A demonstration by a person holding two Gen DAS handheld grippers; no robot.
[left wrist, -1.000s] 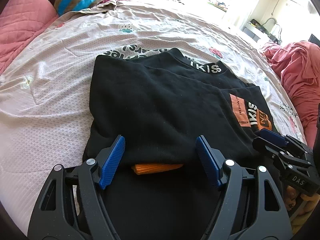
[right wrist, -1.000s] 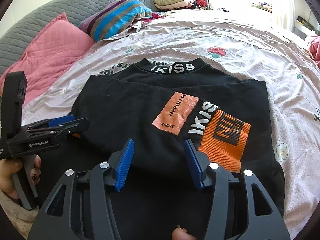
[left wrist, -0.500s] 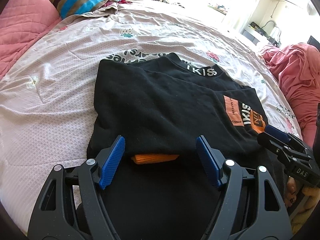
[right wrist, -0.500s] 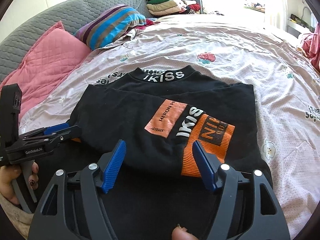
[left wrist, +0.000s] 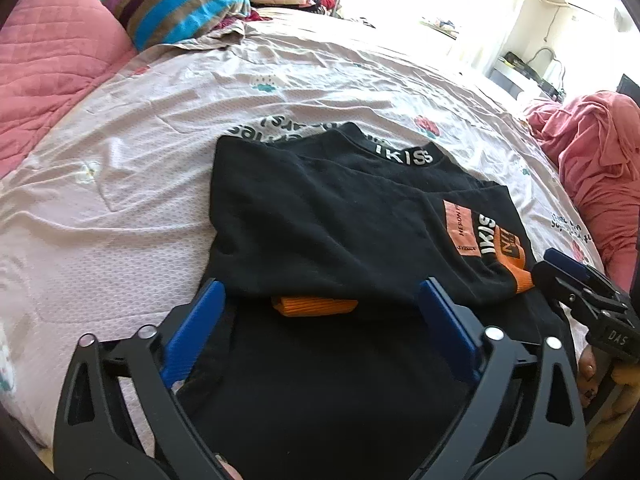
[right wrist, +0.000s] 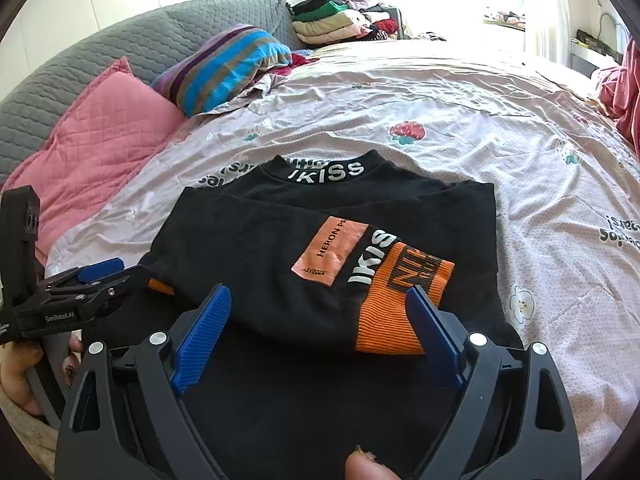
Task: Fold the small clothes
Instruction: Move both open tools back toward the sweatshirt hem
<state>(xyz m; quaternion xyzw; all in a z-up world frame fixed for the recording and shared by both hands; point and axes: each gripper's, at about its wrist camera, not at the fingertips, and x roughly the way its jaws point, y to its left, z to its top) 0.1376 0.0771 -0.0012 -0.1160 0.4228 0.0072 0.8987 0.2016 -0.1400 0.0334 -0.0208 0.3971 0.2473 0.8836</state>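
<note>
A black sweatshirt (left wrist: pixel 340 216) with orange cuffs and white "IKISS" lettering lies on the bed, both sleeves folded in across its front; it also shows in the right wrist view (right wrist: pixel 280 248). My left gripper (left wrist: pixel 320 300) is open and empty, hovering over the shirt's lower part near one orange cuff (left wrist: pixel 316 306). My right gripper (right wrist: pixel 320 304) is open and empty, above the lower part near the other orange cuff (right wrist: pixel 396 316). Each gripper shows at the edge of the other's view: the right one (left wrist: pixel 576 280), the left one (right wrist: pixel 112 276).
The bed has a pale pink printed sheet (right wrist: pixel 460 120). A pink quilted pillow (right wrist: pixel 92 148) and a striped pillow (right wrist: pixel 224 64) lie at the head. Folded clothes (right wrist: pixel 340 20) are stacked behind. A red blanket (left wrist: pixel 596 168) is bunched at the right.
Both grippers have pulled back and risen from the shirt, so it looks smaller and further away. The right gripper's jaws have widened. The shirt has not moved.
</note>
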